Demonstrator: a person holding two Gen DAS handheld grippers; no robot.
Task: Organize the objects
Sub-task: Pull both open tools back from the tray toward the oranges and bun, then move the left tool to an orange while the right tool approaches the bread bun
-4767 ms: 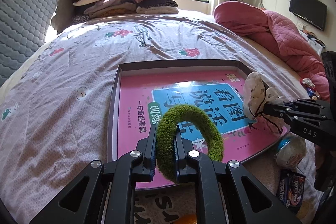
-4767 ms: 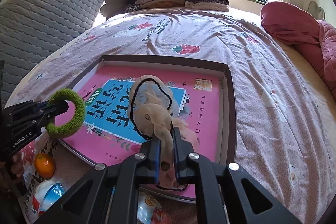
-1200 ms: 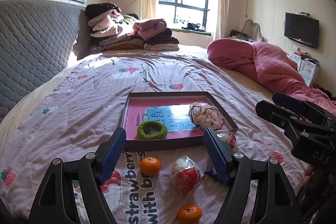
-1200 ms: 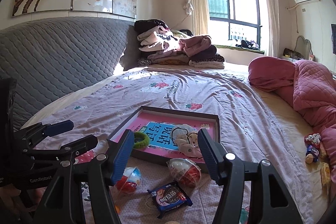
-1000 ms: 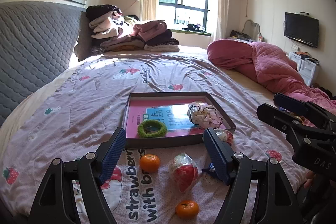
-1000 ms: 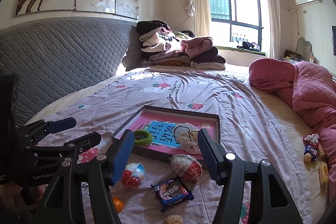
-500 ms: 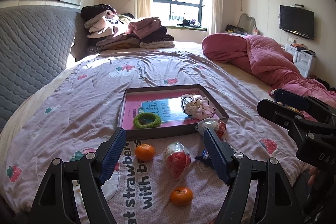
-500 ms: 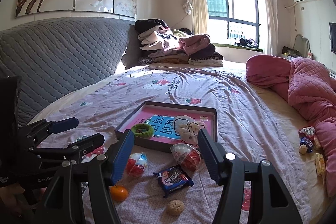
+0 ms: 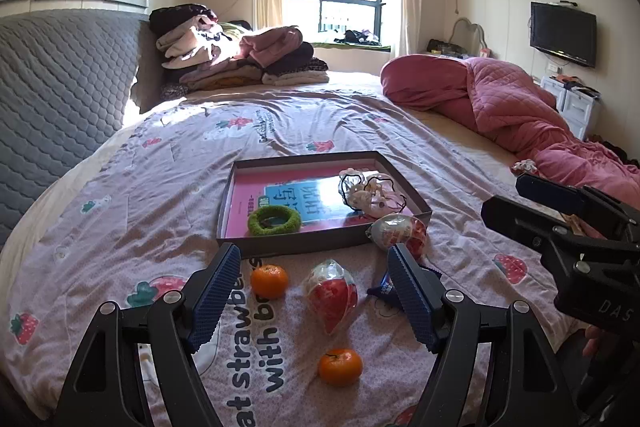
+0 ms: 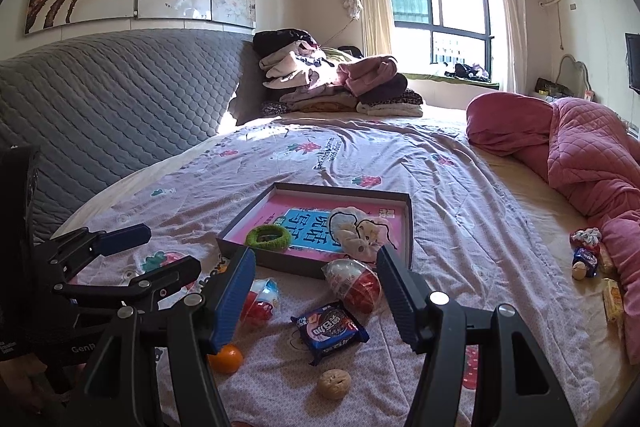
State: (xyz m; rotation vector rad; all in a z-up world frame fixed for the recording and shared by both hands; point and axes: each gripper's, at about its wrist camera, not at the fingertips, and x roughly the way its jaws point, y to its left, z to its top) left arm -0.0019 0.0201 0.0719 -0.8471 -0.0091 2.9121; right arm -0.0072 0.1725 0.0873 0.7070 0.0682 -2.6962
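A shallow dark tray (image 9: 280, 246) with a pink book inside lies on the bed; it also shows in the right wrist view (image 10: 409, 227). A green fuzzy hair ring (image 9: 274, 220) (image 10: 268, 237) and a beige scrunchie (image 9: 370, 193) (image 10: 360, 231) lie in it. My left gripper (image 9: 314, 269) is open and empty, held back above two oranges (image 9: 269, 281) (image 9: 340, 366) and a wrapped toy egg (image 9: 332, 295). My right gripper (image 10: 316, 277) is open and empty above a blue snack packet (image 10: 330, 331) and another toy egg (image 10: 356, 285).
A walnut (image 10: 334, 383), an orange (image 10: 226, 358) and a third egg (image 10: 260, 301) lie near the bed's front edge. A pink quilt (image 10: 580, 155) fills the right side, with small items (image 10: 586, 253) beside it. Folded clothes (image 9: 236, 59) are stacked by the grey headboard (image 10: 100, 115).
4.8 s ago each gripper was shut on its hair tie over the tray. Both ties now lie in the tray, and both open grippers have kept pulling back and up.
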